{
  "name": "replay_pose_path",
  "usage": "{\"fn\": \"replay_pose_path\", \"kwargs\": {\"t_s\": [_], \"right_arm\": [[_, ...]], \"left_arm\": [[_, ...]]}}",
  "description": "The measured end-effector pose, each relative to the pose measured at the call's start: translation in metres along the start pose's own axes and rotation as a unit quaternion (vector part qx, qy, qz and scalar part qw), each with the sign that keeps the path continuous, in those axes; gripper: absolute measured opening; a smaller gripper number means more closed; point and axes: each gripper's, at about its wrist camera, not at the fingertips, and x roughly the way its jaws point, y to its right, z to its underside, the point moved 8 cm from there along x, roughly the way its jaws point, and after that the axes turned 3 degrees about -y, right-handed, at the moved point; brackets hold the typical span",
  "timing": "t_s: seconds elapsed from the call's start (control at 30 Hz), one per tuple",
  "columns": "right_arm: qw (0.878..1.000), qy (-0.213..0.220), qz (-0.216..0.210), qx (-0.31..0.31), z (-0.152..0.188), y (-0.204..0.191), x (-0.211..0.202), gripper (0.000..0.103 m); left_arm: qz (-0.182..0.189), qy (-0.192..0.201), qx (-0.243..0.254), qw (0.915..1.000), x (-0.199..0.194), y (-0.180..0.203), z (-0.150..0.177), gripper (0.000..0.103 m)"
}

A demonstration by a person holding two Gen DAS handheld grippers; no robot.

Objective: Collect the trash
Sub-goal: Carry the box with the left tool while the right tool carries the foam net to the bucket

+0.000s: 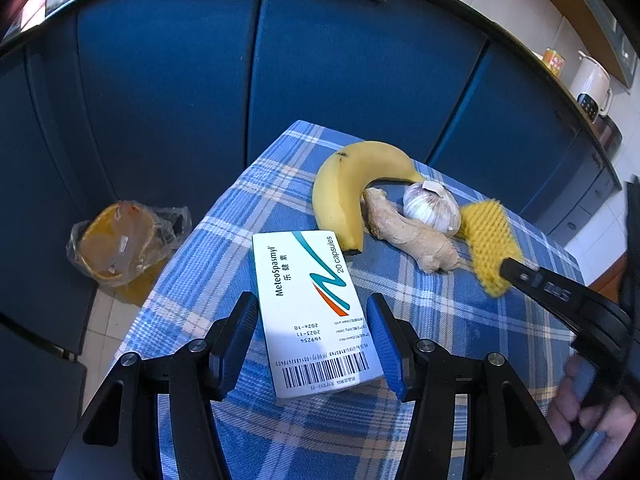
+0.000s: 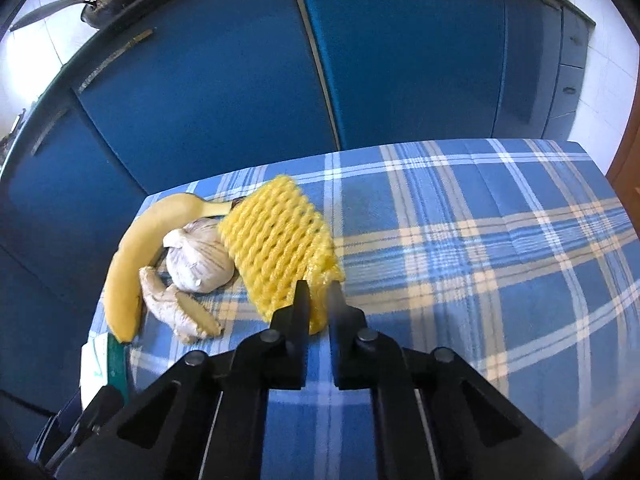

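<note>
A white medicine box lies on the blue plaid tablecloth. My left gripper is open, its blue fingers on either side of the box, apart from it. A yellow foam fruit net lies right of the garlic; it also shows in the left wrist view. My right gripper is shut on the net's near corner. The box's edge shows at the lower left of the right wrist view.
A banana, a ginger root and a garlic bulb lie together on the cloth. A bin lined with a plastic bag stands on the floor left of the table. Blue cabinets stand behind.
</note>
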Motion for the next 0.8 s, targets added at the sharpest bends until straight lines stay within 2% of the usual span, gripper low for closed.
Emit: {"fn": "replay_pose_path", "kwargs": {"t_s": [0.43,0.6,0.7,0.8], "right_arm": [[0.998,0.039,-0.028,0.033,0.021,0.051,-0.093,0.01],[0.997,0.054,-0.027,0.054,0.034,0.08,-0.131,0.01],[0.996,0.067,-0.026,0.06,0.042,0.092,-0.154,0.01],[0.995,0.076,-0.021,0.065,0.055,0.109,-0.174,0.01]], "left_arm": [[0.001,0.009,0.001,1.0,-0.006,0.002,-0.001,0.058],[0.006,0.029,0.012,0.9995,-0.018,0.009,-0.003,0.058],[0.032,0.036,0.017,0.9987,-0.026,0.018,-0.004,0.057],[0.037,0.041,0.029,0.9981,-0.034,0.026,-0.004,0.057]]}}
